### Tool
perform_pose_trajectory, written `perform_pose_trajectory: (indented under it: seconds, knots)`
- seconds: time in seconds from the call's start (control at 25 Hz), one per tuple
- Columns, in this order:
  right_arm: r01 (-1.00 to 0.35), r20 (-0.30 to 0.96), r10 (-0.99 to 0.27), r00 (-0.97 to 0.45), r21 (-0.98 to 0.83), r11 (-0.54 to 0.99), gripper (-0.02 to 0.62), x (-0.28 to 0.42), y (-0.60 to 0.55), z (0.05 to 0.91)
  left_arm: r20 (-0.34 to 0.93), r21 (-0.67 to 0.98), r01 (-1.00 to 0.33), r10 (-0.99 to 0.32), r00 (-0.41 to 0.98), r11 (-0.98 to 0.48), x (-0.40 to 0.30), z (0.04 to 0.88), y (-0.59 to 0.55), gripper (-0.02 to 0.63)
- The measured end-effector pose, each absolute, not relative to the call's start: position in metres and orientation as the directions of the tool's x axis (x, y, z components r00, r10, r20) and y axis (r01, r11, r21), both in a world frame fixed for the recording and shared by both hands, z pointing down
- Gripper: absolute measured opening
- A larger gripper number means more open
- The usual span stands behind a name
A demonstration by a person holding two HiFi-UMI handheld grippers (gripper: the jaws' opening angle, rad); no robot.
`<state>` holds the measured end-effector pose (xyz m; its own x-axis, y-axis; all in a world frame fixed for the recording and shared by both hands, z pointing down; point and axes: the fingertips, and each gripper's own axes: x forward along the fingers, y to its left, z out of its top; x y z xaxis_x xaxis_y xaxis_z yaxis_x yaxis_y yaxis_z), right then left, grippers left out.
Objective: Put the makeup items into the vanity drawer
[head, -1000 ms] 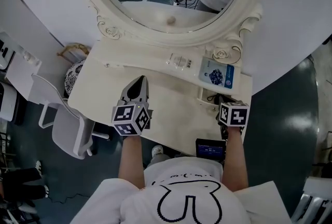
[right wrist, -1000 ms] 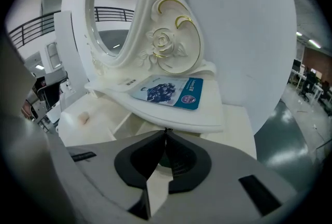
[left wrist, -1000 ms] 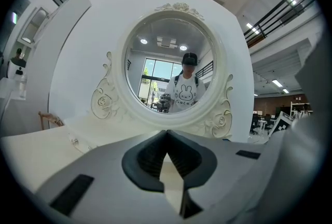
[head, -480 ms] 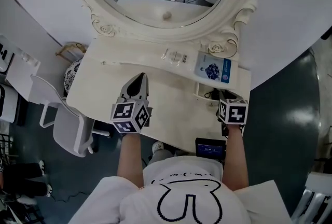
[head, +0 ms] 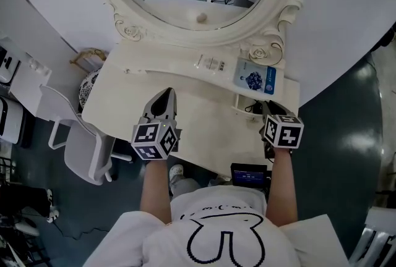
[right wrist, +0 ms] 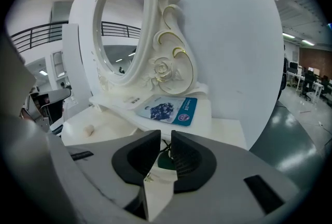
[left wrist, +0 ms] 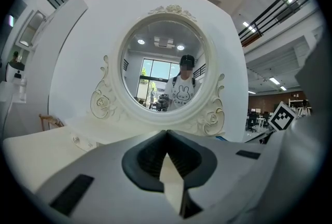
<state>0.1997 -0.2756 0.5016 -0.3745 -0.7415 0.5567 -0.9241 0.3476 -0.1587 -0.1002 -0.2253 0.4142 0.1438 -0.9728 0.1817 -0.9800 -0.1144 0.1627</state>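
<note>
One white vanity (head: 204, 127) filled the view, its drawer (head: 241, 112) open at right with dark items (head: 261, 112) inside. Blue packet (head: 257, 80) lay on the shelf. Right gripper (right wrist: 166, 137) hung over the drawer, jaws just parting, empty; left gripper (left wrist: 167, 132) was clenched on nothing.

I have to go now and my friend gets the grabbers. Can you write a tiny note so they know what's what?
Left gripper: fingers shut, empty, over the vanity top.
Right gripper: over the open drawer; its fingers have just been opening, nothing between them.
Done: some dark things already lie in the drawer; which ones is hard to tell.
Left: the blue packet and the small clear item sit on the shelf; both go into the drawer.
</note>
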Motion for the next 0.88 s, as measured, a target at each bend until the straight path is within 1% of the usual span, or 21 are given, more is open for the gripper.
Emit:
perform_pose_trajectory:
  seconds: [0.24, 0.48, 0.88]
  knots:
    - [-0.933, 0.517, -0.779, -0.355, -0.147, 0.327, 0.048, 0.170, -0.269, 0.490, 0.176, 0.141, -0.981, -0.971, 0.159, -0.135, -0.128, 0.410, -0.216, 0.025]
    - [-0.921, 0.483, -0.784, -0.389, -0.191, 0.340, 0.049, 0.114, -0.263, 0.481, 0.184, 0.136, -0.983, -0.972, 0.147, -0.123, -0.181, 0.411, -0.206, 0.025]
    - [-0.896, 0.464, -0.768, -0.442, -0.177, 0.408, 0.063, 0.015, -0.256, 0.475, 0.180, 0.153, -0.987, -0.981, 0.070, -0.043, -0.282, 0.410, -0.188, 0.025]
